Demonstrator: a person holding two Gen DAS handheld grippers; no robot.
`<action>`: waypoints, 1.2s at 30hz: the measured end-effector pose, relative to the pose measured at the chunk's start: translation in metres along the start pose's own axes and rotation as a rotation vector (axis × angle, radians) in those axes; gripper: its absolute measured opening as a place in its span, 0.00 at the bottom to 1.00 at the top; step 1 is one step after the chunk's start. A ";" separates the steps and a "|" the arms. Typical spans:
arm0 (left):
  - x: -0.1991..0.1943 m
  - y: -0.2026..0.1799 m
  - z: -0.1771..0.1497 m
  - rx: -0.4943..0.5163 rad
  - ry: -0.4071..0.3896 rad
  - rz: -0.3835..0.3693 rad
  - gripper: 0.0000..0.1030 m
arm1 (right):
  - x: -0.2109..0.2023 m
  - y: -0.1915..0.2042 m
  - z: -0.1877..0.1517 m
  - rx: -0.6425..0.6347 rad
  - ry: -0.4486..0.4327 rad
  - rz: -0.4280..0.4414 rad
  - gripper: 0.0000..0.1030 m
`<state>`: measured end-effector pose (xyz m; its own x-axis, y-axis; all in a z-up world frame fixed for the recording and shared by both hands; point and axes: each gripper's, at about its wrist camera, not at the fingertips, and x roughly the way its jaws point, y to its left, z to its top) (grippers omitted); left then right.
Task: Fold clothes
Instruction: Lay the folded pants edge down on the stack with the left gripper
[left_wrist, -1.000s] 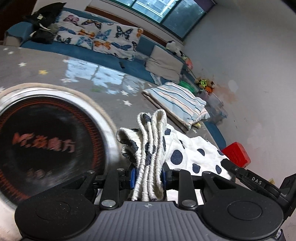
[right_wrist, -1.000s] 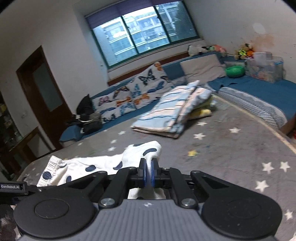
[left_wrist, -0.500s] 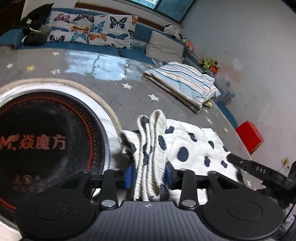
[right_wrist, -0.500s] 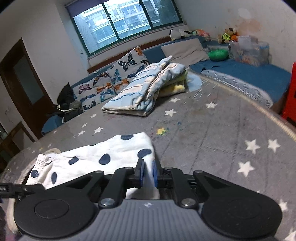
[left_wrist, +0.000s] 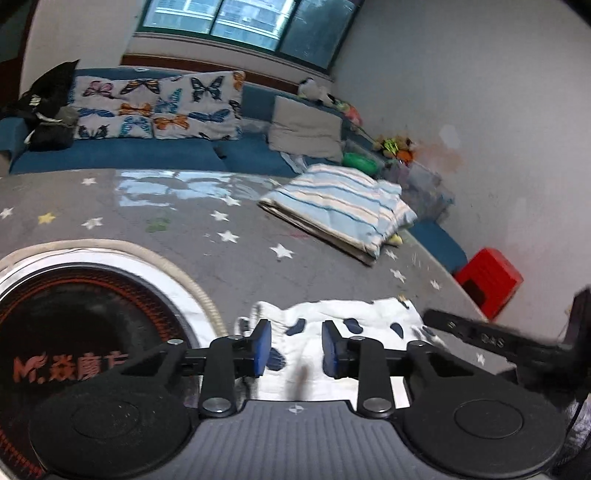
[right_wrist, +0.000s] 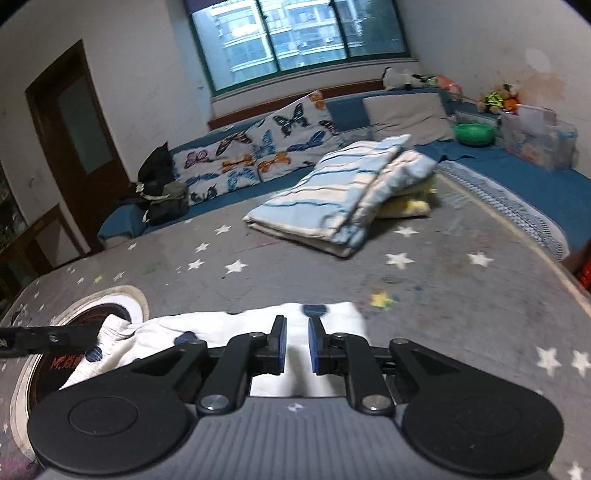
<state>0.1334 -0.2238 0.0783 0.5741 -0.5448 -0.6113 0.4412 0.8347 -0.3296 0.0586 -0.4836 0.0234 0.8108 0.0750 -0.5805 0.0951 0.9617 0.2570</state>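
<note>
A white garment with dark blue spots (left_wrist: 354, 317) lies flat on the grey star-patterned mat, folded over itself; it also shows in the right wrist view (right_wrist: 229, 328). My left gripper (left_wrist: 295, 350) is open and empty just above its near left edge. My right gripper (right_wrist: 295, 347) is open and empty above its near right edge. The other gripper's tip shows at the right edge of the left wrist view (left_wrist: 487, 336) and at the left of the right wrist view (right_wrist: 48, 338).
A round black and red heater plate (left_wrist: 74, 332) is set into the mat at left, partly under the garment's edge. A folded striped blanket (left_wrist: 343, 206) lies farther back. A blue sofa with butterfly cushions (left_wrist: 155, 107) lines the wall. A red stool (left_wrist: 487, 280) stands at right.
Both grippers have opened and let go of the spotted garment, which now lies flat on the mat. Both have drawn back and lifted slightly.
</note>
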 end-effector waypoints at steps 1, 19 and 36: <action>0.005 -0.002 0.000 0.006 0.007 -0.003 0.30 | 0.004 0.003 0.001 -0.006 0.005 0.000 0.13; 0.016 -0.005 -0.006 0.057 0.027 0.037 0.28 | 0.009 0.025 0.000 -0.081 0.044 -0.015 0.25; -0.001 -0.010 -0.023 0.137 0.010 0.073 0.30 | -0.072 0.026 -0.063 -0.178 0.062 -0.063 0.35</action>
<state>0.1129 -0.2293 0.0661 0.6013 -0.4816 -0.6375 0.4888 0.8529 -0.1833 -0.0338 -0.4475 0.0230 0.7690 0.0235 -0.6388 0.0368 0.9960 0.0809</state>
